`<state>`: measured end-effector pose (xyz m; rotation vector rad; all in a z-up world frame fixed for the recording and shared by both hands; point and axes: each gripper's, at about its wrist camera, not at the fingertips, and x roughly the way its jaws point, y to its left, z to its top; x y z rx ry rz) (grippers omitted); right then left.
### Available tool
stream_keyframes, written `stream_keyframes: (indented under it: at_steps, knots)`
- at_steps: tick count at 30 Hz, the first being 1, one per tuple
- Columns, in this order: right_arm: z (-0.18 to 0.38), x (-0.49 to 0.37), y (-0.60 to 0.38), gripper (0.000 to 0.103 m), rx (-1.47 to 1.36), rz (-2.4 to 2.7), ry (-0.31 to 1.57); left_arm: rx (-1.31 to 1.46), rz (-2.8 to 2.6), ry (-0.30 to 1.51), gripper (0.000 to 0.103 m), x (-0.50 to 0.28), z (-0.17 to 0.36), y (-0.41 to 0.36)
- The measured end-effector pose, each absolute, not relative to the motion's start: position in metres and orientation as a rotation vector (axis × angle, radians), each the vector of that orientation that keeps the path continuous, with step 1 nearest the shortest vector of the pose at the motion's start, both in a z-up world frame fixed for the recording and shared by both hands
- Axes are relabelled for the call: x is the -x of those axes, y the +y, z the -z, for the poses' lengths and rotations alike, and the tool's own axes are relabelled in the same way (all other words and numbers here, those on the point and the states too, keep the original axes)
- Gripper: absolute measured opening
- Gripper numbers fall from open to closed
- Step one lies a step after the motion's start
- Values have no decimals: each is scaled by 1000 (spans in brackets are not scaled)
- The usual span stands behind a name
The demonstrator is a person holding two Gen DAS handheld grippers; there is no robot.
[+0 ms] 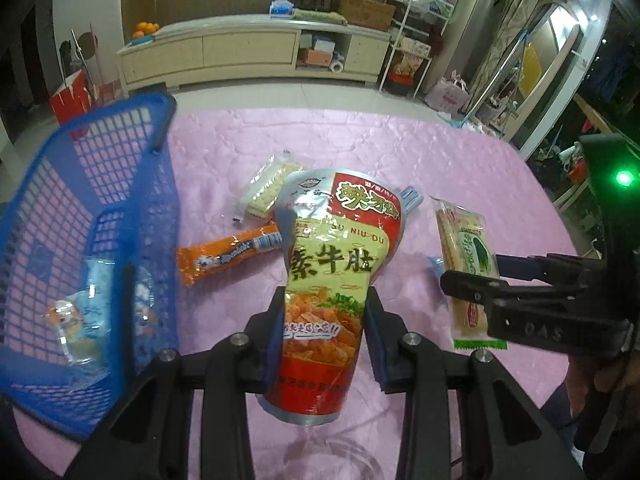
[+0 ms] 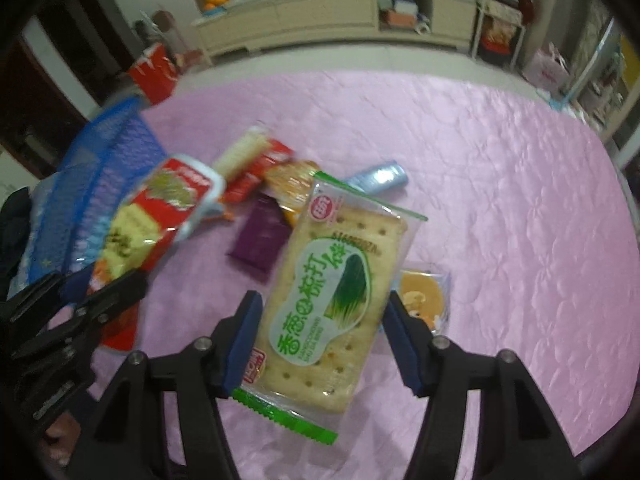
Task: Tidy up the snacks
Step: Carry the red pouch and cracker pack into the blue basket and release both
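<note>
My left gripper (image 1: 325, 304) is shut on a red and yellow snack pouch (image 1: 332, 248), its blue pads pinching the pouch's waist and holding it upright above the pink tablecloth (image 1: 400, 148). A blue mesh basket (image 1: 120, 152) stands just to its left, with a clear pale-blue packet (image 1: 80, 312) inside. My right gripper (image 2: 322, 312) is shut on a green-labelled cracker packet (image 2: 336, 280), held off the cloth with a pad on each long side. Off to the right in the left wrist view are the right gripper (image 1: 472, 276) and its cracker packet (image 1: 464, 232). At the left of the right wrist view are the left gripper (image 2: 100, 280) and the pouch (image 2: 160, 208).
Loose snacks lie mid-table: an orange stick packet (image 1: 228, 256), a clear cracker pack (image 1: 268, 188), a purple packet (image 2: 260, 236), a silver-blue wrapper (image 2: 380, 178) and a round biscuit pack (image 2: 424, 296). The cloth's far and right parts are bare. A low cabinet (image 1: 248, 48) stands beyond.
</note>
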<state>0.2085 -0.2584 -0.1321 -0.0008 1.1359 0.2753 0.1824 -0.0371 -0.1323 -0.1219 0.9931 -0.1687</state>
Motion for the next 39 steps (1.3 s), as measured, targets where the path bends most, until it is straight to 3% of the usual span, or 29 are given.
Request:
stream_keyframes:
  at_steps: [9,18,39]
  knots:
    - [62,-166,-216,65,43,-384,992,122,154,878,34,-133,74,-9]
    - [35,-165,-148,65,94,-490,930,131,86,810,34,-108,44,47]
    - [65,-211,-12,65,220,-653,991,186,-75,841,34,-125,53,165]
